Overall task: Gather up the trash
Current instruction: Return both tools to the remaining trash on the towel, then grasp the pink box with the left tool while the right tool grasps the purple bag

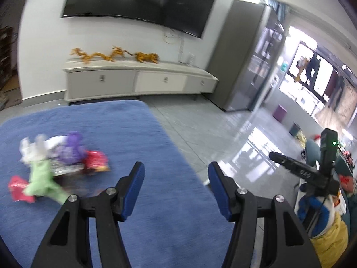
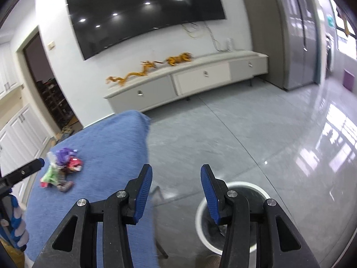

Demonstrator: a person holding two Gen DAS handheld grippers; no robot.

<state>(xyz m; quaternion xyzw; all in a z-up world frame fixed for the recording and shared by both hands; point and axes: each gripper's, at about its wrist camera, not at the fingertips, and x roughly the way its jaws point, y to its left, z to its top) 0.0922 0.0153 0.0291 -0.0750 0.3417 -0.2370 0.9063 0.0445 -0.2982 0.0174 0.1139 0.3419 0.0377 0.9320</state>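
A blurred pile of trash wrappers (image 1: 60,163), purple, green, red and white, lies on the blue-covered table (image 1: 133,134) at the left. My left gripper (image 1: 176,169) hovers open over the table's right part, to the right of the pile, with nothing between its blue pads. In the right wrist view the same pile (image 2: 61,167) is far left on the table (image 2: 107,151). My right gripper (image 2: 176,172) is open and empty, above the floor beside the table's edge. A white round bin (image 2: 245,185) with a dark liner stands on the floor below its right finger.
A low white cabinet (image 1: 138,80) with golden dragon figures runs along the far wall under a large dark TV (image 1: 138,0). A tall grey cabinet (image 1: 236,55) stands to its right. Yellow and blue bags (image 1: 328,234) sit at the right edge. The floor (image 2: 245,134) is glossy grey tile.
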